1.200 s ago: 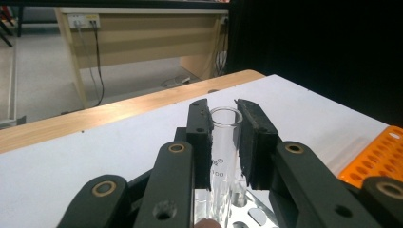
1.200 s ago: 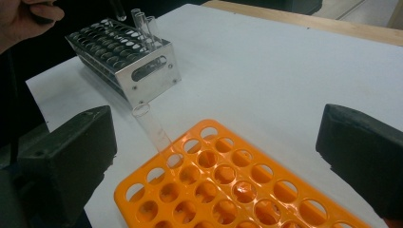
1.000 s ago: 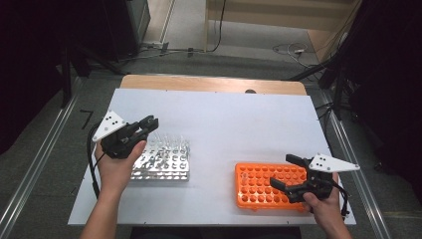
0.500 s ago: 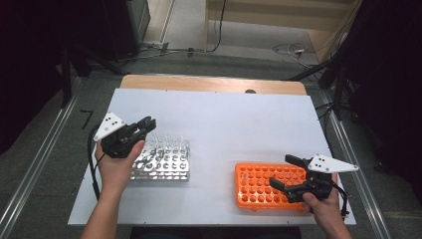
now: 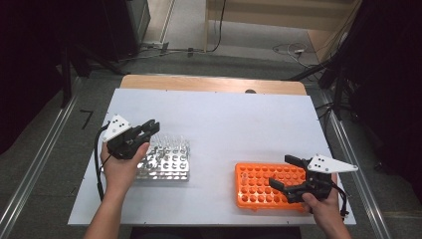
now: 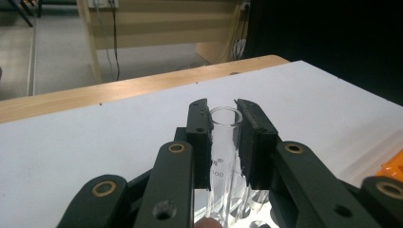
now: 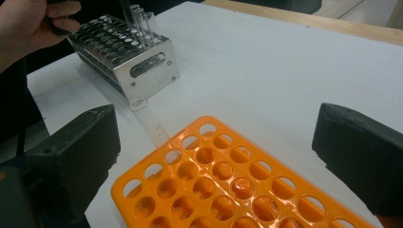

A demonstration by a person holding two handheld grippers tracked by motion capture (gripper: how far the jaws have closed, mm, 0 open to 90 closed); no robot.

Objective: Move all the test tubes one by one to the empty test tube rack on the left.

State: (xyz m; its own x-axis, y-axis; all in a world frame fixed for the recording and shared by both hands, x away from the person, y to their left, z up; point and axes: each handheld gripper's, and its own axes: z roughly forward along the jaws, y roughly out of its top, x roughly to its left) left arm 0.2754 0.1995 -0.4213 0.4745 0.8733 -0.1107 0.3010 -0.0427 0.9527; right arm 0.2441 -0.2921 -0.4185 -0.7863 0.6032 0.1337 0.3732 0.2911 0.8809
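On the left side of the white counter (image 5: 224,124), the left tongs (image 5: 152,127), held in the person's left hand (image 5: 119,167), are clenched on a clear glass test tube (image 6: 223,156); the left gripper view shows its two black jaws pressing either side of the tube just below its open rim, the tube standing upright between them with printed markings on its wall. Directly beneath and just right of these tongs stands a shiny metal test tube rack (image 5: 166,162), a rectangular block with rows of round holes and several clear tubes rising from its far rows; the right gripper view shows the same rack (image 7: 128,57) with tubes clustered at one corner. Right of centre, well apart from the metal rack, lies a bright orange plastic rack (image 5: 266,184) with a grid of round holes, near the front edge of the counter. A single clear glass tube (image 7: 152,123) stands tilted in a corner hole of this orange rack (image 7: 223,175), leaning toward the metal rack. At the far right, the right tongs (image 5: 286,174), held in the person's right hand (image 5: 323,209), are released, the jaws spread wide over the right end of the orange rack and grasping nothing.
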